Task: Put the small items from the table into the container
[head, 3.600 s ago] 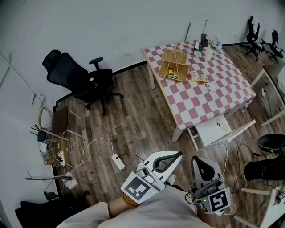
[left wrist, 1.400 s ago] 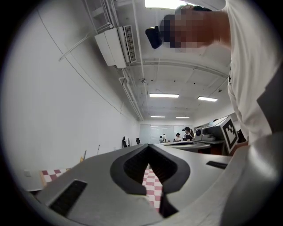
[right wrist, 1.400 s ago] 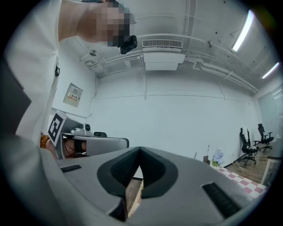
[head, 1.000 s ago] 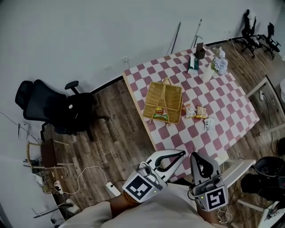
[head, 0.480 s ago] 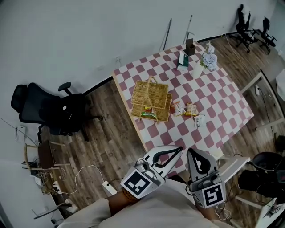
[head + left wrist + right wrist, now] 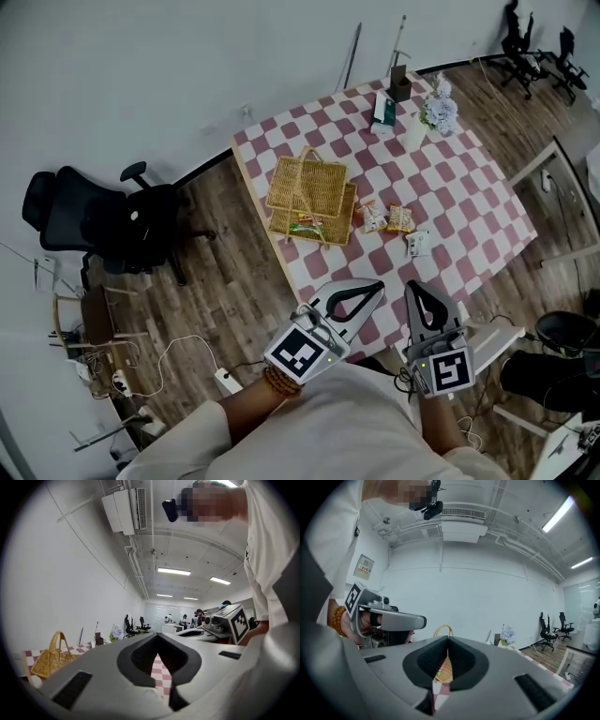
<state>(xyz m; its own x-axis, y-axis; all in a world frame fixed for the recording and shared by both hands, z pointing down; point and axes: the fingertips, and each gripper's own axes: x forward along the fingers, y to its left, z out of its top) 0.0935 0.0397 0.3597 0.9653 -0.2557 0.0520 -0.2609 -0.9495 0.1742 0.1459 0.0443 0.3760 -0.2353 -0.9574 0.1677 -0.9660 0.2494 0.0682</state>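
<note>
Hidden near me: my hands sit under the claw bodies in the head view; only my left wrist with its beads [image 6: 277,382] shows, and the claws cover the near corner of the table [image 6: 469,202]
Left claw [image 6: 378,284]: jaw tips together, nothing held; through the slot below the tips in its own view I see only checked cloth
Right claw [image 6: 417,285]: tips all but touching and just starting to part, nothing between them
Pose: both claws side by side in front of my chest, roughly level, pointing at the table and well apart from the packets [image 6: 398,219]
Cut off: in the left claw view the basket [image 6: 50,658] is partly lost behind the jaw body; in the right claw view only a strip of it shows through the jaw slot, its handle above
Head view only: three packets lie on the cloth to the right of the basket, two close together, the third apart and nearer me; neither claw view shows them
Claw views only: each shows the other claw beside it
Hard to tell: what the packets are, too small; likewise the green-and-red thing [image 6: 305,228] lying in the basket
Far end: a box [image 6: 381,110] and flowers [image 6: 438,112] on the table's far edge; an office chair [image 6: 103,220] on the floor to the left
</note>
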